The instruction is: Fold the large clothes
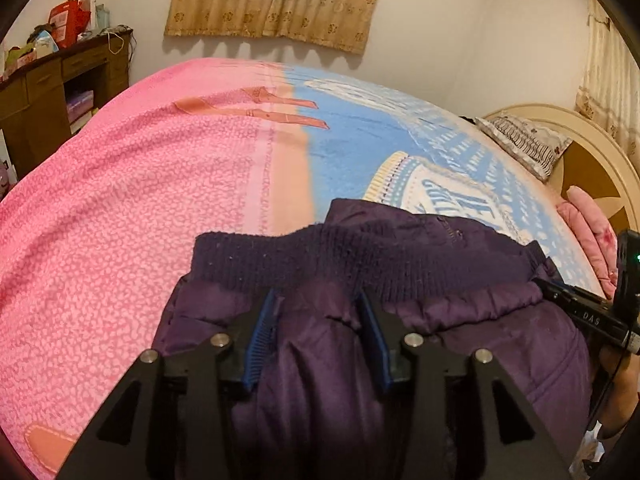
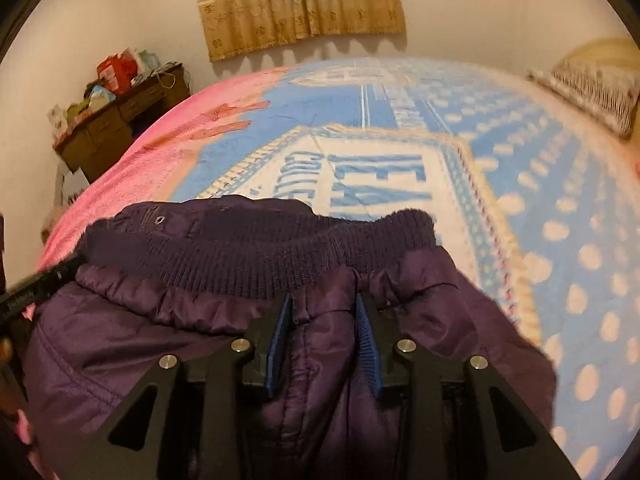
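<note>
Purple jacket (image 1: pixel 460 332) lies on the bed, over the blue-and-white printed part of the blanket (image 1: pixel 352 148), with its ribbed knit band (image 1: pixel 360 256) at the far edge and the quilted shell bunched up just below it.

Left hand-held gripper (image 1: pixel 318 300) – blue pads (image 1: pixel 260 340) sit either side of a raised ridge of quilted fabric just under the band, clamped on the jacket. The fold fills the gap between the pads.

Right hand-held gripper (image 2: pixel 322 302) – same story near the band's right end: blue pads (image 2: pixel 278 344) pinch a vertical pleat of the shell, fabric pressed between them.

From the left wrist view the right unit's black body shows at the right edge, beside the jacket; from the right wrist view the left unit's black body shows at the left edge. Both grips are on the same edge of the garment, well apart.

A snap fastener (image 2: pixel 160 219) shows on the placket near the band's left end.

Surroundings: pink blanket section (image 1: pixel 120 200) to the left, patterned pillow (image 1: pixel 528 142) at the round headboard (image 1: pixel 592 168), brown desk (image 1: pixel 52 92) with clutter against the wall, gold curtain (image 1: pixel 276 0) above the bed.
</note>
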`<state>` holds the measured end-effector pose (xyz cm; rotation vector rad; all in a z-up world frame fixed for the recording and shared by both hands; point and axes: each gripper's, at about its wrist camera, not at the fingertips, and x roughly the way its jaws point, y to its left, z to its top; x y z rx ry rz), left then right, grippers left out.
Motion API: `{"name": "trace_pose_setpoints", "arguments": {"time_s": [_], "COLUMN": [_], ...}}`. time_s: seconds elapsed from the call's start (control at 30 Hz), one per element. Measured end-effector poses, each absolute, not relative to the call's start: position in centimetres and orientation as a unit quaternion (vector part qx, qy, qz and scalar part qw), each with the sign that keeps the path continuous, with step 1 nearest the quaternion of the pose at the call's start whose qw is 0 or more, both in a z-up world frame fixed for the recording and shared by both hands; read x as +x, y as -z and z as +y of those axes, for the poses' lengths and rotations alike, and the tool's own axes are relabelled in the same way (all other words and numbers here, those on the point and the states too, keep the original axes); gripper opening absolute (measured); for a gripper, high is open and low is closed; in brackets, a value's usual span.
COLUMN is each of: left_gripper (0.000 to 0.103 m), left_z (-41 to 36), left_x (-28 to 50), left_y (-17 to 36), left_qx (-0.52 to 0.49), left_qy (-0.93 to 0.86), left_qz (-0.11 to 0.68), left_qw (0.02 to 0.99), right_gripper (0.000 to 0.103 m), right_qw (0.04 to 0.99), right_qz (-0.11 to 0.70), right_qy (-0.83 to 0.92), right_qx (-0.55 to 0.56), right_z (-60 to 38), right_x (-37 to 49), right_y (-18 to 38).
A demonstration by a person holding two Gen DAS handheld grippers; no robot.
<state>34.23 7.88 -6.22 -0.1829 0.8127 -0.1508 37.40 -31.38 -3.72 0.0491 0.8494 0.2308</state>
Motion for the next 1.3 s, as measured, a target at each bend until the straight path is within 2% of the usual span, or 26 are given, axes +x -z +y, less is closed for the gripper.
{"name": "trace_pose_setpoints", "arguments": {"time_s": [0.17, 0.23, 0.3, 0.37, 0.4, 0.43, 0.53, 0.6, 0.73, 1.3], "left_gripper": [0.046, 0.047, 0.077, 0.084, 0.084, 0.084, 0.081, 0.084, 0.087, 0.092], "left_z": [7.6, 6.9, 5.4, 3.6, 3.1, 2.2, 1.2, 1.0, 0.8, 0.3], "left_x": [31.4, 28.6, 25.9, 24.5, 24.7, 25.3, 27.9, 29.4, 29.7, 29.8], "left_y": [3.0, 0.5, -1.3, -1.2, -0.8, 0.2, 3.5, 5.3, 6.1, 7.4], "left_qx": [-0.077, -0.069, -0.056, -0.031, -0.023, -0.009, 0.015, 0.027, 0.032, 0.036], "left_qy": [0.056, 0.057, 0.076, 0.088, 0.091, 0.094, 0.064, 0.052, 0.04, 0.035], "left_qz": [0.371, 0.34, 0.305, 0.289, 0.293, 0.304, 0.339, 0.368, 0.359, 0.371], "left_qw": [0.924, 0.936, 0.947, 0.953, 0.952, 0.948, 0.938, 0.928, 0.932, 0.927], "right_gripper": [0.037, 0.044, 0.053, 0.067, 0.078, 0.08, 0.08, 0.08, 0.08, 0.083], "right_qw": [0.904, 0.904, 0.923, 0.938, 0.942, 0.945, 0.936, 0.93, 0.932, 0.925], "right_qz": [0.413, 0.413, 0.376, 0.333, 0.313, 0.302, 0.331, 0.35, 0.339, 0.358], "right_qy": [-0.111, -0.108, -0.083, -0.092, -0.113, -0.124, -0.12, -0.103, -0.121, -0.101], "right_qx": [0.003, 0.013, 0.022, 0.031, 0.033, 0.023, -0.031, -0.053, -0.038, -0.07], "right_z": [-30.9, -31.4, -31.8, -31.4, -30.8, -30.1, -28.3, -28.2, -30.1, -29.0], "right_x": [37.0, 36.2, 33.8, 30.9, 29.3, 28.4, 28.1, 28.5, 28.3, 28.9], "right_y": [3.5, 2.1, -0.3, -2.2, -2.8, -2.9, -0.5, 1.5, 5.0, 6.0]}}
